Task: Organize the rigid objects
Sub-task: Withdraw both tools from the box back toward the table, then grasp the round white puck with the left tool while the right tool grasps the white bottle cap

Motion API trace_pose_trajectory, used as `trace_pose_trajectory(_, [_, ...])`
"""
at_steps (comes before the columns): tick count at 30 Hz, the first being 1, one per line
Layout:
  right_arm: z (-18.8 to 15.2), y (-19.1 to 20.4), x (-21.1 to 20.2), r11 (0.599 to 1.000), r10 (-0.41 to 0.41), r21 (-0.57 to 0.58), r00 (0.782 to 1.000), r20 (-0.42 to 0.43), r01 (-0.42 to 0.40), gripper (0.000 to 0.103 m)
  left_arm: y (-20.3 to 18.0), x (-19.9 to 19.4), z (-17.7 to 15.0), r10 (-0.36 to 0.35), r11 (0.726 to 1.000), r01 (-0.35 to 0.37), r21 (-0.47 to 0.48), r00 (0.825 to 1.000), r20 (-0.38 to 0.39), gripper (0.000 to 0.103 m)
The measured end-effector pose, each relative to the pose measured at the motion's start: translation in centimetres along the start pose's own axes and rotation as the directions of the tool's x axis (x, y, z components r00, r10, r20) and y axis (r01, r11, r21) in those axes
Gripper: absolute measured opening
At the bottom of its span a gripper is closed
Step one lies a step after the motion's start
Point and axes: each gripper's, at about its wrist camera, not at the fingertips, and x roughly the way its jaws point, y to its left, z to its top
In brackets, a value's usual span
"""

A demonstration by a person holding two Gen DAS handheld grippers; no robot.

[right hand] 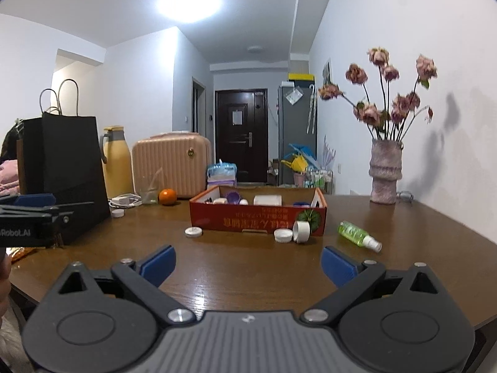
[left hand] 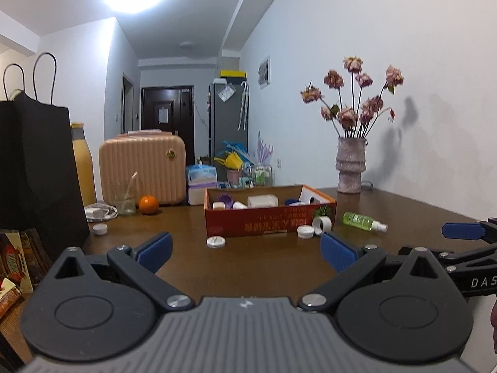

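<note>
I see both tongs, left [left hand: 245,250] and right [right hand: 248,264], spread wide with nothing between them. Beyond them on the table [right hand: 242,267] sits the red cardboard box [right hand: 257,217]. The green spray bottle [right hand: 358,235] lies ahead, right of both.

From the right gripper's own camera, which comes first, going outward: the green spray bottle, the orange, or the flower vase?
1. Green spray bottle, lying on the table to the front right of the open right gripper.
2. Orange, far left, past the red box.
3. Flower vase, far right by the wall; close to the orange in depth, so this order is unsure.
</note>
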Motion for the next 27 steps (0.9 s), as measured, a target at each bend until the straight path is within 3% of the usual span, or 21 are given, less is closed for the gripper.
trace_pose_trajectory(10, [0.0, -3.7, 6.1, 0.997, -0.039, 0.059, 0.996, -0.082, 0.044, 0.1, 0.7, 6.9, -1.2, 0.048, 0.999, -0.049, -0.002, 0.989, -0.138, 0.103])
trace_pose_trajectory(19, [2.6, -5.8, 14.2, 0.999, -0.03, 0.02, 0.992, -0.124, 0.033, 0.095, 2.8, 15.0, -1.1, 0.085, 0.996, -0.092, -0.015, 0.967, -0.24, 0.103])
trace_pose_trajectory(24, [3.5, -6.6, 20.1, 0.998, 0.064, 0.005, 0.982, -0.176, -0.064, 0.091, 4.8, 20.6, -0.2, 0.068, 0.995, -0.086, -0.043, 0.946, -0.318, 0.103])
trace_pose_trajectory(25, [3.8, -6.8, 21.7, 0.997, 0.078, -0.004, 0.976, -0.203, -0.081, 0.085, 5.1, 21.9, 0.0, 0.061, 0.996, -0.08, -0.044, 0.938, -0.342, 0.103])
trace_pose_trajectory(27, [4.3, -7.0, 24.8, 0.994, 0.1, -0.014, 0.961, -0.257, -0.107, 0.083, 6.1, 24.8, 0.4, 0.034, 0.998, -0.054, -0.044, 0.929, -0.368, 0.103])
